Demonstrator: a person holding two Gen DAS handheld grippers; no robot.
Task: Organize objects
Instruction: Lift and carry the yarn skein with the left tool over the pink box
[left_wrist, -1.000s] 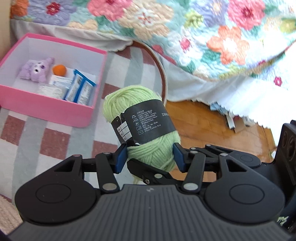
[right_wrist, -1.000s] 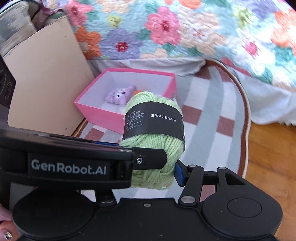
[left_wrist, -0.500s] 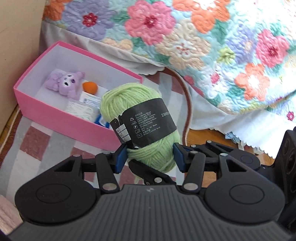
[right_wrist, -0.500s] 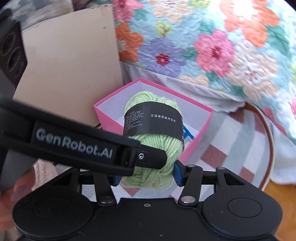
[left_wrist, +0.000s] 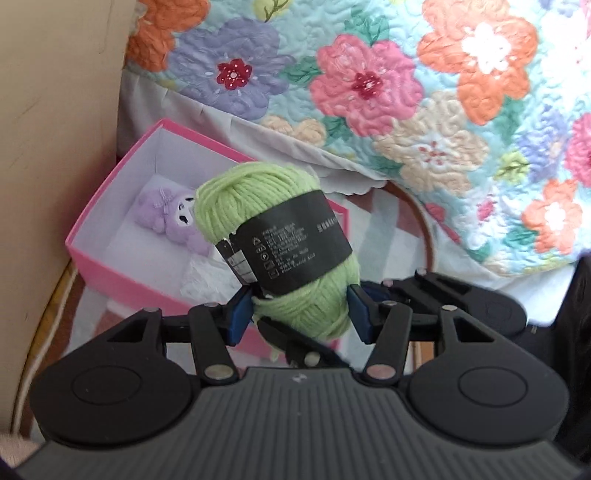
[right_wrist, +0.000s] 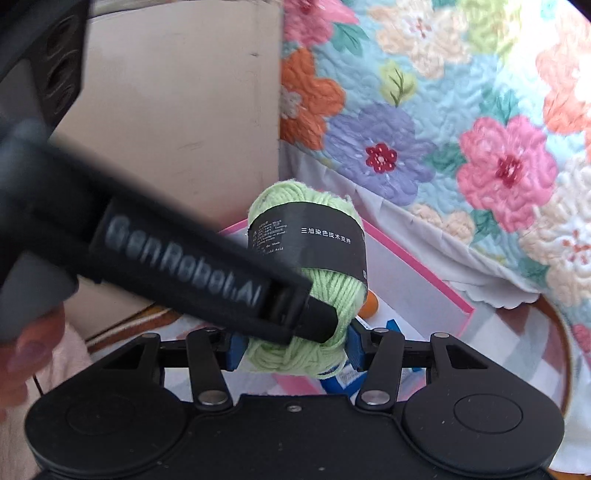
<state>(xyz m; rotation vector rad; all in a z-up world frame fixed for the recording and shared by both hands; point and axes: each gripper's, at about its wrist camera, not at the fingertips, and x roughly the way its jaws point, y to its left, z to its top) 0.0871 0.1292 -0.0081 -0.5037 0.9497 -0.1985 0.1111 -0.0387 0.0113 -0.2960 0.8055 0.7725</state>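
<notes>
A light green yarn ball (left_wrist: 280, 236) with a black paper band is held by both grippers at once. My left gripper (left_wrist: 297, 315) is shut on its lower end, blue pads on each side. My right gripper (right_wrist: 293, 349) is shut on the same yarn ball (right_wrist: 306, 240), with the left gripper's black finger crossing in front of it. The yarn hangs above the open pink box (left_wrist: 110, 236), which holds a purple plush toy (left_wrist: 166, 218), white packets and an orange ball (right_wrist: 369, 304). The box also shows in the right wrist view (right_wrist: 424, 266).
A beige cabinet side (left_wrist: 55, 129) stands right left of the box. A bed with a floral quilt (left_wrist: 406, 92) hangs down behind it. The box sits on a striped rug (left_wrist: 399, 218) with a brown rim.
Both grippers have carried the yarn ball left and forward, from over the rug to above the pink box. The grip on the yarn has not changed.
</notes>
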